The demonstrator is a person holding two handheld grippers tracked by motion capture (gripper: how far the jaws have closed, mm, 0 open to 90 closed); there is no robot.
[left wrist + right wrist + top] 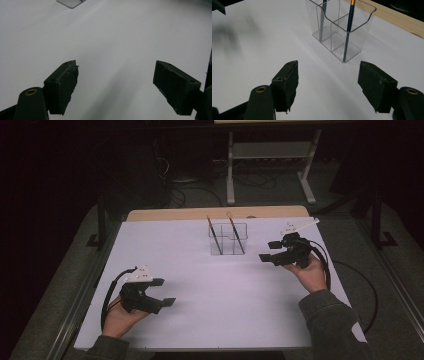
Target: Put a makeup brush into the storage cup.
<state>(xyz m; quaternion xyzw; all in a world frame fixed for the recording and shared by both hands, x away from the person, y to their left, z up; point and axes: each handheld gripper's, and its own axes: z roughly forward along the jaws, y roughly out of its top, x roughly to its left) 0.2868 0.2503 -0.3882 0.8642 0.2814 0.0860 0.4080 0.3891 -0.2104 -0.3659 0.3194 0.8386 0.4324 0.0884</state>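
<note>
With both the right gripper's fingers point(328, 85) and the left's point(125, 90) apart and empty, a careless reach could topple the clear holder point(342, 32) and its brushes point(348, 32) just ahead.

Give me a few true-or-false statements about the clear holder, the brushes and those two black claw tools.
1. Two dark-handled brushes stand in the clear plastic holder. True.
2. The right gripper clamps a brush. False: its jaws stand apart with nothing between them.
3. The left gripper is open over the white tabletop. True.
4. The holder lies tipped on its side. False: it stands upright.
5. Both brushes share one compartment. False: a divider separates them.
</note>
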